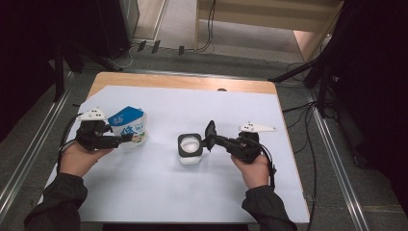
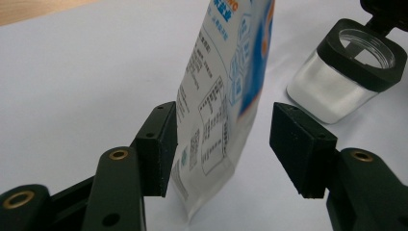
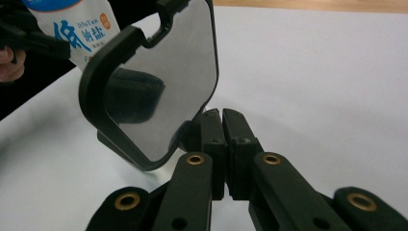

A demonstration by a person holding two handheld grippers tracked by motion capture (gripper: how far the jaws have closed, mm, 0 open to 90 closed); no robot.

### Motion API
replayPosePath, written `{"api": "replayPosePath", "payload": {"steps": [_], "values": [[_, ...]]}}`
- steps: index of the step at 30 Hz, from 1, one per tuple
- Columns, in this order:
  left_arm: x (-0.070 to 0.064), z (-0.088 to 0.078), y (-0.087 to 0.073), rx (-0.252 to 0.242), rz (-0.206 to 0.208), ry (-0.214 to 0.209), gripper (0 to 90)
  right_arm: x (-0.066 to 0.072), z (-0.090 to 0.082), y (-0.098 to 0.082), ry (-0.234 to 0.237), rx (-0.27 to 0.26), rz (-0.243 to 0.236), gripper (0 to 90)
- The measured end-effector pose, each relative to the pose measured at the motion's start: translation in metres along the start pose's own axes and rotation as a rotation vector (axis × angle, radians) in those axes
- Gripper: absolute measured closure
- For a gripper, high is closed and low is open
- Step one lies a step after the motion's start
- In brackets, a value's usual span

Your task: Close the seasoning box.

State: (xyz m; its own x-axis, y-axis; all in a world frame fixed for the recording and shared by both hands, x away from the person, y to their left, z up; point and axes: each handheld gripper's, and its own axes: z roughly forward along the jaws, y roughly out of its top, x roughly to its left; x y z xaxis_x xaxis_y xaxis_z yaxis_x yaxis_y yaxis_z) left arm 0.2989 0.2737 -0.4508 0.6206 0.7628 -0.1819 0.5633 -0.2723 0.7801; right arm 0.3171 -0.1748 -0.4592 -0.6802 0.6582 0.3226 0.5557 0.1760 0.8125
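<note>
A white and blue salt bag [image 1: 130,129] [image 2: 226,86] stands upright on the white sheet at the left. My left gripper [image 1: 128,138] [image 2: 222,144] is open around its lower part: the bag is between the pads, with a gap on the right side. At the middle stands a clear jar with a black square collar [image 1: 190,148] [image 2: 346,82], holding white grains. Its black hinged lid [image 1: 210,129] [image 3: 159,86] is flipped up. My right gripper [image 1: 212,141] [image 3: 222,120] is shut, its tips against the lid's lower edge. Whether it pinches any part of the lid is hidden.
A white sheet [image 1: 192,192] covers most of the wooden table [image 1: 183,82]. Metal rails run along both sides on the floor, with cables and dark stands behind the table. The person's hand and the bag's top [image 3: 82,24] show beyond the lid.
</note>
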Motion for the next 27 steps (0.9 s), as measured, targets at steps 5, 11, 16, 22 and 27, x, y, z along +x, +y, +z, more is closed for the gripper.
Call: {"api": "replayPosePath", "payload": {"steps": [5, 11, 16, 22, 27], "values": [[-0.001, -0.002, -0.014, 0.004, -0.021, -0.011, 40.9, 0.004, 0.003, 0.004, 0.022, -0.022, 0.016, 88.9], [-0.002, -0.002, -0.027, 0.040, -0.038, -0.003, 39.2, 0.009, 0.006, 0.008, 0.024, -0.027, 0.008, 89.2], [-0.004, -0.005, -0.032, 0.033, -0.048, 0.004, 38.9, 0.011, 0.008, 0.010, 0.037, -0.036, 0.008, 89.5], [-0.009, -0.007, -0.037, 0.033, -0.049, -0.003, 39.0, 0.017, 0.014, 0.010, 0.049, -0.040, -0.008, 89.4], [-0.008, -0.009, -0.039, 0.022, -0.052, -0.001, 39.1, 0.019, 0.015, 0.012, 0.057, -0.055, -0.008, 88.9]]}}
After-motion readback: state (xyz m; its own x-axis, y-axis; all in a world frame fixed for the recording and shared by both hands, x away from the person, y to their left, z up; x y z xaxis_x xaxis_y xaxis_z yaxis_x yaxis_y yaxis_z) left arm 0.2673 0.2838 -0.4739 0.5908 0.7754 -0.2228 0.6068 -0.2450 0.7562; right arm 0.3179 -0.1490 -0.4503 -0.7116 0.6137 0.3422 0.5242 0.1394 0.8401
